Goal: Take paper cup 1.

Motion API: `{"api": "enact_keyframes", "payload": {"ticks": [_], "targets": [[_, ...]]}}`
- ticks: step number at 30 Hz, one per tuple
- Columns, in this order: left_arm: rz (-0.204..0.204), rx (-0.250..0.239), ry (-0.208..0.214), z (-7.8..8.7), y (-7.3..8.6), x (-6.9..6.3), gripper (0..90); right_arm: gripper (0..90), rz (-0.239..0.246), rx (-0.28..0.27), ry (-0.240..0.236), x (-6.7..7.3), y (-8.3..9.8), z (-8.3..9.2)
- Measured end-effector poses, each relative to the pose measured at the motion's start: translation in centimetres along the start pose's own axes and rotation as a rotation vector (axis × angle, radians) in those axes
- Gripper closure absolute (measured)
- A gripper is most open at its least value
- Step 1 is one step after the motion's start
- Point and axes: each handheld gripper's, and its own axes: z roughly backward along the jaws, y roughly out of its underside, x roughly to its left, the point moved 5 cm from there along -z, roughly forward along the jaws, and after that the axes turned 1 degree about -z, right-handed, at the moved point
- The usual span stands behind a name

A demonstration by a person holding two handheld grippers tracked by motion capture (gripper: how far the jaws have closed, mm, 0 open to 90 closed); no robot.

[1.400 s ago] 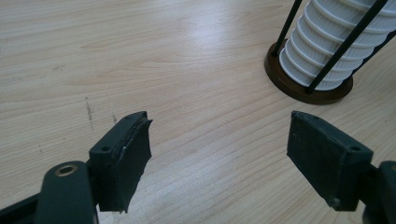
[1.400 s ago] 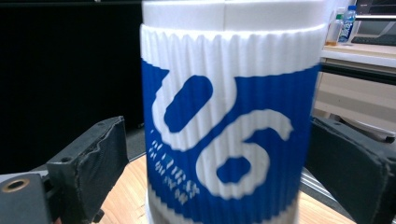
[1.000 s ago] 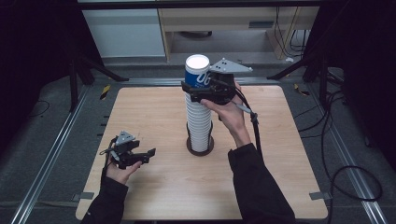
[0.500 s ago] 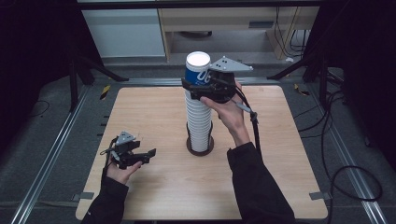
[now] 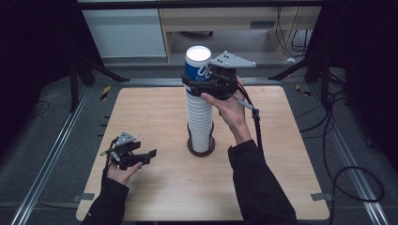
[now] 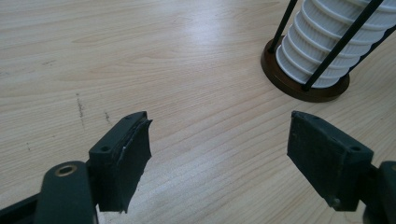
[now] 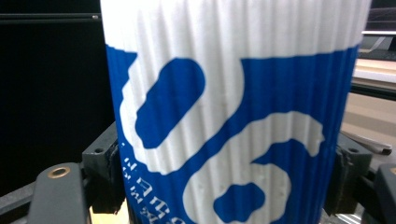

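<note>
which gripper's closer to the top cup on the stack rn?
Right. The right gripper has just been closing and now clamps the top cup of the stack, a jaw on each side. The left gripper sits open, low over the table, left of the stack's base.

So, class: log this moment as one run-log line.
right claw: just closed on top cup | cup stack: upright in holder | left claw: open, idle
</note>
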Motion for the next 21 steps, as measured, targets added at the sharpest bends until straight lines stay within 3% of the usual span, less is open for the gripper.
{"api": "enact_keyframes", "payload": {"ticks": [21], "targets": [[0.006,-0.009,-0.003,0.2,-0.1,0.1,20.8,20.6,0.015,-0.076,0.004,0.3,-3.1,1.3]]}}
